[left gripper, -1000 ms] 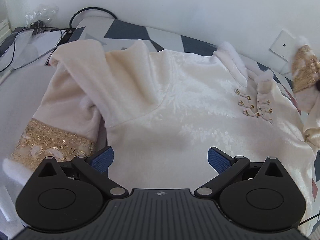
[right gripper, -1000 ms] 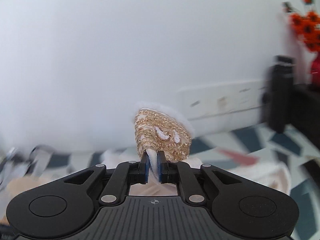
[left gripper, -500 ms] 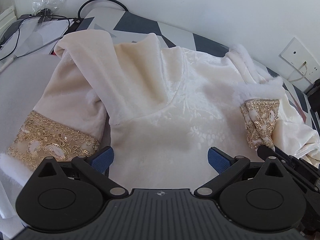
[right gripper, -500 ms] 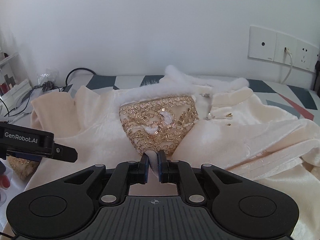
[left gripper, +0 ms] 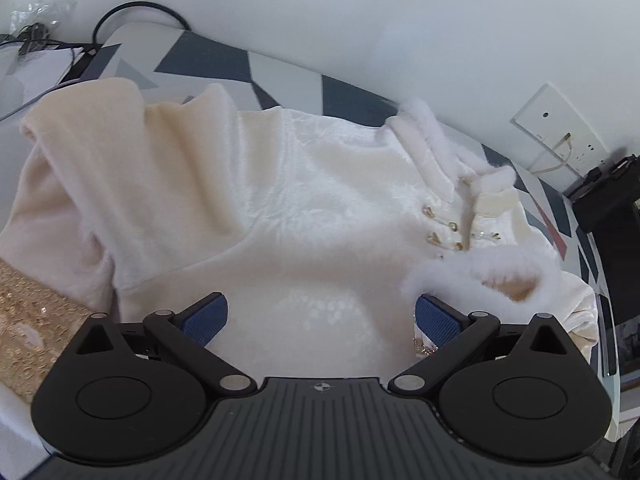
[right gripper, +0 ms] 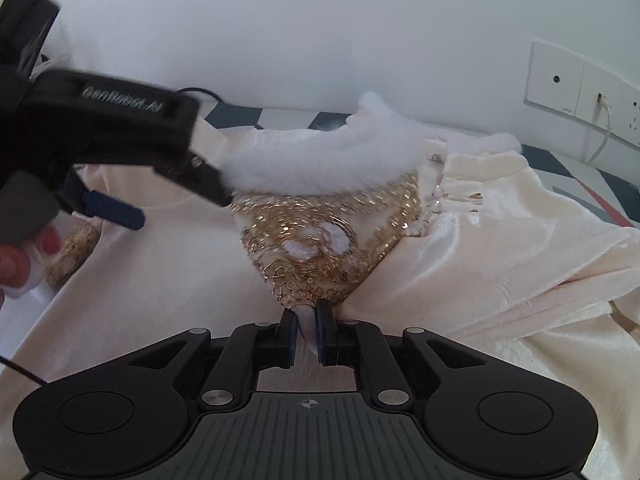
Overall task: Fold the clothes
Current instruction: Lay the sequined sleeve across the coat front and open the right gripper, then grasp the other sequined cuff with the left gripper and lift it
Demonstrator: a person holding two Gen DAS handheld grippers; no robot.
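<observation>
Cream velvet garment with white fur trim (left gripper: 304, 216) spread across the grey-and-white patterned bed cover (left gripper: 208, 56).
The right gripper (right gripper: 307, 330) is clamped on the gold-sequinned, fur-edged cuff (right gripper: 332, 236), laid over the garment's middle. The left gripper (left gripper: 320, 318) hovers above the near edge, fingers wide apart; the wall runs along the far edge.
</observation>
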